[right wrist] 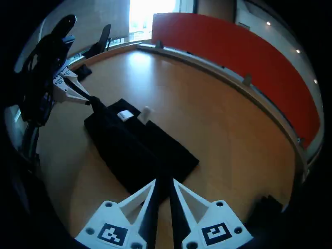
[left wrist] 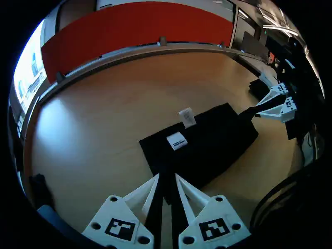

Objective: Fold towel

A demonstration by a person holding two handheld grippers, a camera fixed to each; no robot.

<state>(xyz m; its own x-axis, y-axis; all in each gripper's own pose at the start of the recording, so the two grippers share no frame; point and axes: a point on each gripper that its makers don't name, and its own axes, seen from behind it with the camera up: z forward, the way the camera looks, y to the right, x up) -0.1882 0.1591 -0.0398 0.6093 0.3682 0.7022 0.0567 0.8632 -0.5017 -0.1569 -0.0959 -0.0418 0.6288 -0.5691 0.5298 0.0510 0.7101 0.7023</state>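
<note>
Wooden bench (left wrist: 103,124): pale brown with a curved far edge. It carries the towel (left wrist: 207,141) near its middle.
Red panel (left wrist: 137,29): stands upright along the bench's far edge.
Towel: black, lying as a long flat rectangle on the bench. It spans between the two tongs, with one short end at each.
Left tongs (left wrist: 166,182): in the left gripper view the two white fingers stand almost together, with only a thin dark strip of cloth between them. They pinch the near end of the towel. In the right gripper view the same tongs sit at the far corner, which is drawn up into a small peak off the bench.
Right tongs (right wrist: 163,182): in the right gripper view the fingers are likewise nearly closed, with the towel's near edge clamped between the tips. In the left gripper view they grip the far corner, where the cloth narrows to a point.
White tags (left wrist: 177,140): two. One lies flat on top of the towel. The other pokes out at the long edge nearer the red panel.
</note>
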